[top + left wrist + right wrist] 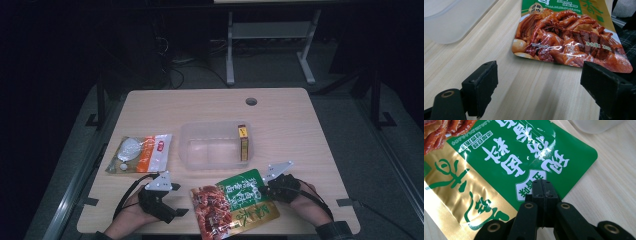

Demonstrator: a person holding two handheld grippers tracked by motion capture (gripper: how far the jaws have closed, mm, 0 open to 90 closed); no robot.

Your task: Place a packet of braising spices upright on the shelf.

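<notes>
Gripping the green and gold food pouch [235, 204] by its green end, my right gripper [264, 187] had its jaws pressed together on the foil edge, as the right gripper view [543, 191] showed plainly. My left gripper [172, 202] sat just off the pouch's red printed end with its jaws spread wide and nothing between them; in the left gripper view [537, 82] the pads [482, 86] flanked bare wood short of the pouch [571, 37]. Taking the clear plastic bin [216, 145] as my landmark: the pouch lay flat on the table [300, 125] just in front of the bin's near wall, not yet lifted as far as I could judge, and a small yellow box [243, 142] already stood inside the bin against its right wall. To the left of the bin, apart from it, lay an orange and white packet [142, 152], untouched. My reading was that the job of loading the bin was partly done: one item in, the pouch seized but still outside, the packet left to fetch. Hard to make out: the near end of the pouch ran off the bottom of the high view, so I could not see its whole outline; the print on the yellow box was too small to read; and I could not tell whether the bin's pale floor held anything else.
</notes>
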